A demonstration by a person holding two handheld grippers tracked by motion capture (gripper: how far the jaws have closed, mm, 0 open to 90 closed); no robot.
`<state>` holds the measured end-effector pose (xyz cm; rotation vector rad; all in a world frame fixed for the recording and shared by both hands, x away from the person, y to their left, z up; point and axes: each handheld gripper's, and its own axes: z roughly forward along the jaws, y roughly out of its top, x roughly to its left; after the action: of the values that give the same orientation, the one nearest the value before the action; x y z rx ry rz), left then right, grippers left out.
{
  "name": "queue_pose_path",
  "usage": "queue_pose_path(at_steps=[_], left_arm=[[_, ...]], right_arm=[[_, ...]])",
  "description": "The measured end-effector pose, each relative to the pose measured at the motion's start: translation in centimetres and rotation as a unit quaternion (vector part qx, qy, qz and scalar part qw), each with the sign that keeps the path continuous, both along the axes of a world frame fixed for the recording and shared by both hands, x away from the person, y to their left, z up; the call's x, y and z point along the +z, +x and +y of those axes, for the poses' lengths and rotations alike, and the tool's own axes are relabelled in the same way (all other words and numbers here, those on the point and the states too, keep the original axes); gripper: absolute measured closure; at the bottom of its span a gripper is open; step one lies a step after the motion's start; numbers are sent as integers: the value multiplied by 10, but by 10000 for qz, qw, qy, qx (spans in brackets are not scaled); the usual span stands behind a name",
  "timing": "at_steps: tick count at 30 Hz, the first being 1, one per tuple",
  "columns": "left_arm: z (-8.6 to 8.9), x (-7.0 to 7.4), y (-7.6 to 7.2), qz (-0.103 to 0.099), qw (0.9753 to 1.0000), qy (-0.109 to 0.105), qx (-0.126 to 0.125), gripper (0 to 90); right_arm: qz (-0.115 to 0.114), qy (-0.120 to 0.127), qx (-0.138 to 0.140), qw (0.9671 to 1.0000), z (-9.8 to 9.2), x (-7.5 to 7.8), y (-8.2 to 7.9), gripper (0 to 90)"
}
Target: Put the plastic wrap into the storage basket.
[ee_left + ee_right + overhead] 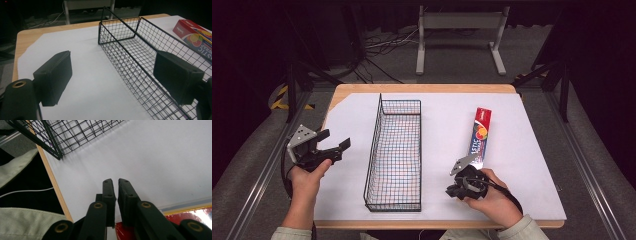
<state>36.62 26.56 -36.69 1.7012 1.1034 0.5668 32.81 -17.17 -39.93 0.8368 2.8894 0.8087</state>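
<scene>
The wire basket [140, 57] is lying ahead of the left gripper [333, 141] — its near long wall running between the spread jaws, toward the right one. The plastic wrap box [193, 36] is sitting beyond the right jaw, past the basket. Under the right gripper [115, 183], the box's near end is lying just behind the nearly touching jaws — the basket's corner well ahead, to their left.

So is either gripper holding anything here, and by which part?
No. The left gripper is open over bare table; the right gripper is shut on nothing, by the plastic wrap box's near end.
</scene>
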Motion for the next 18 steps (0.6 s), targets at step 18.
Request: queue_pose_path(at_steps=[18], left_arm=[[7, 1, 2, 19, 9999, -97, 108, 162]], right_arm=[[631, -837, -292, 9941, -29, 12, -2, 900]])
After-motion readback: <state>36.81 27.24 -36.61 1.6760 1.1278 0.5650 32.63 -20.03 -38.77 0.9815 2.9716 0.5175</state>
